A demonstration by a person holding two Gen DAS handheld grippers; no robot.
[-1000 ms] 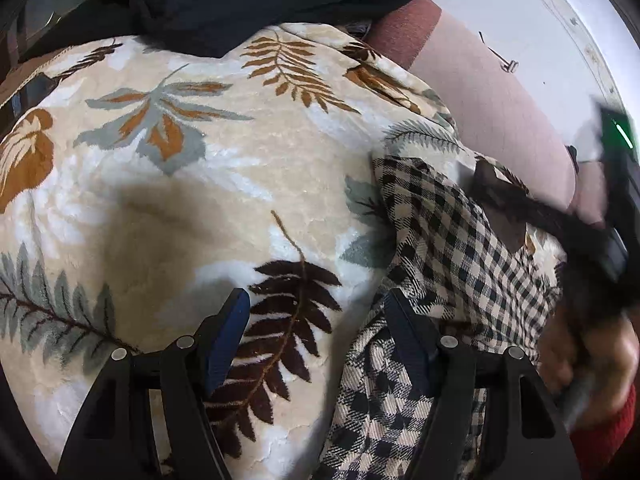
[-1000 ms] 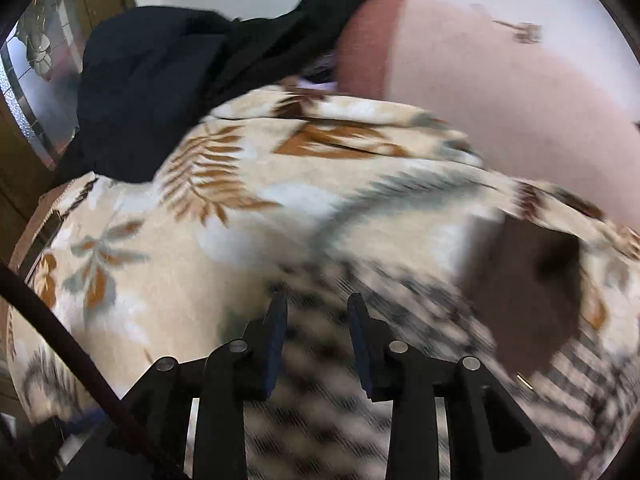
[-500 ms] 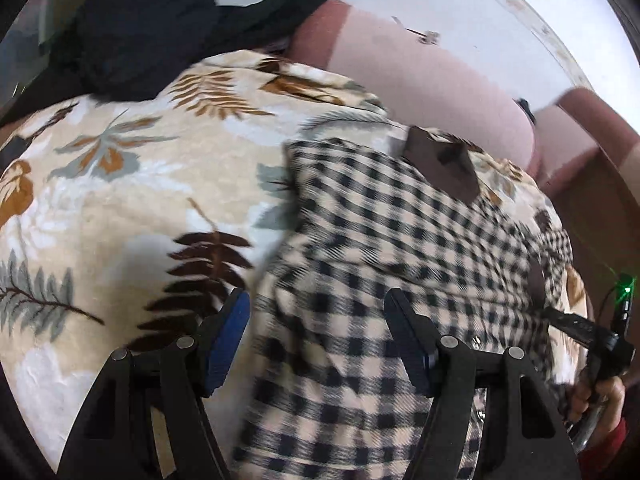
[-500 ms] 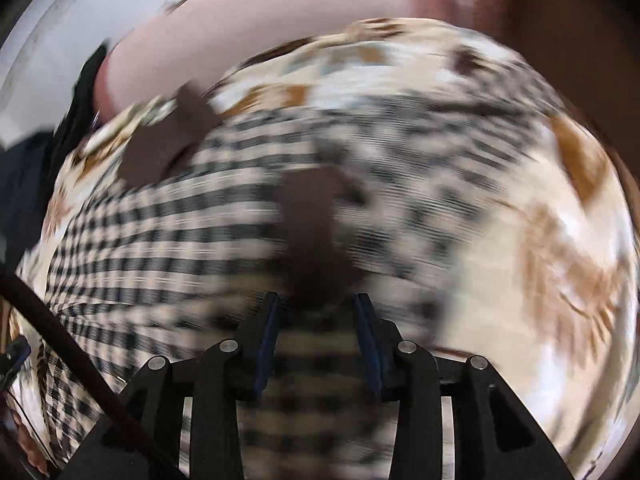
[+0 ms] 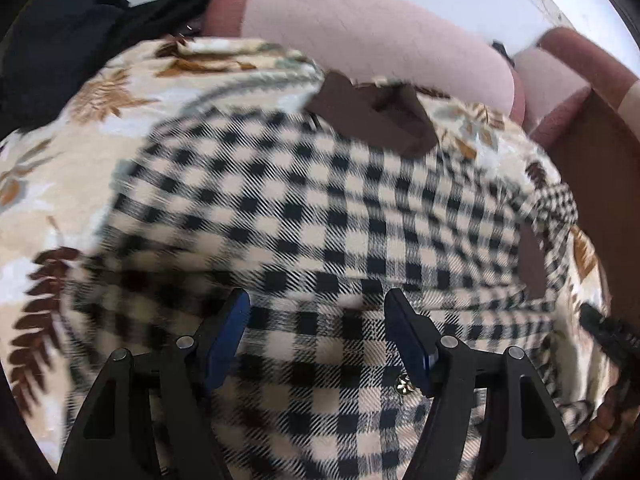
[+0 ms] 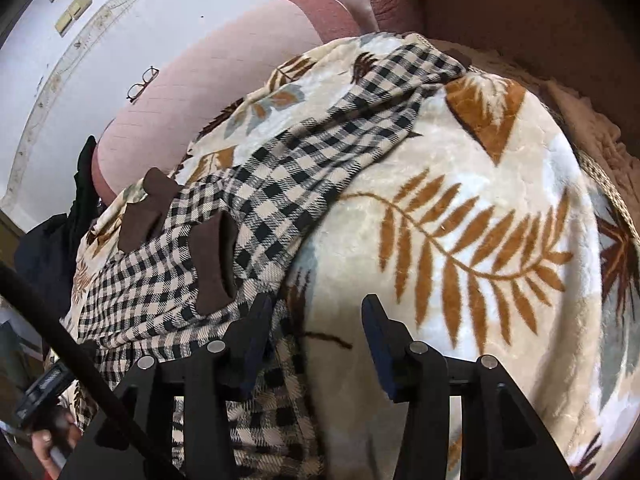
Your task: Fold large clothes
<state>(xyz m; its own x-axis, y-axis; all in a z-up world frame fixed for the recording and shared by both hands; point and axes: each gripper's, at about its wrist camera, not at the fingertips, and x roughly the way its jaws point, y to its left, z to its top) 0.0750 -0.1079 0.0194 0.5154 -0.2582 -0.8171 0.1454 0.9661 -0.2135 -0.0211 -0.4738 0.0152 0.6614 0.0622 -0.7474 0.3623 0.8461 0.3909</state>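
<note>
The shirt lies spread on the blanket. In the right wrist view its sleeve runs toward 1 o'clock. The bolster lies behind the blanket at 11 o'clock, with glasses on it.

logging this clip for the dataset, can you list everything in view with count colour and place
checked shirt: one, black and cream with brown collar and pocket patches, spread on the blanket
leaf blanket: one, cream with brown, orange and grey leaves, covering the sofa seat
sofa back cushions: two visible, pink, behind the blanket
dark garment: one, black, heaped at the sofa's far left
glasses: one pair, dark frame, on the pink cushion
left gripper: black with blue pads, jaws open over the shirt
right gripper: black with blue pads, jaws opening at the shirt's edge
hand: one, bottom left of the right wrist view, holding the other gripper's handle
</note>
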